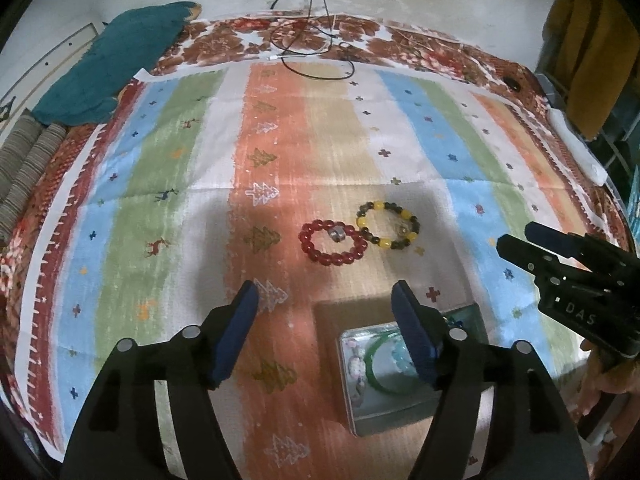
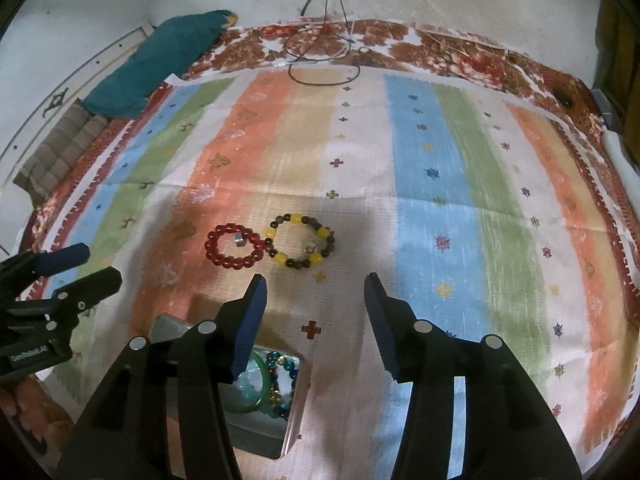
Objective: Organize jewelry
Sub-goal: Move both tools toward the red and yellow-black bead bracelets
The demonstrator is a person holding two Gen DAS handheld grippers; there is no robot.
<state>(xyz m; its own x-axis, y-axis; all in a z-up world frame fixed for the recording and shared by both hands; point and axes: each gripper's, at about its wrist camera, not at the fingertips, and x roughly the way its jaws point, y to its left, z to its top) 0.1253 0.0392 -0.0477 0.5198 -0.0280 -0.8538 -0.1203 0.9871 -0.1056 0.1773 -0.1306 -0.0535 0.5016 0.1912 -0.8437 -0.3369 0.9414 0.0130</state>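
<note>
- Left gripper (image 1: 324,312) and right gripper (image 2: 316,308): both tongs spread apart, holding nothing.
- Red bead bracelet (image 2: 234,249) and yellow-and-dark bracelet (image 2: 301,242) lie touching on the striped cloth (image 2: 436,184), at 12 o'clock of the right gripper.
- Clear box (image 2: 294,412), at 7 o'clock, already holds bangles.
- Risk: pinching one bracelet likely drags its neighbour; round beads may slip free.
- Lettering: "DAS" on the right gripper; the left's is blurred.
</note>
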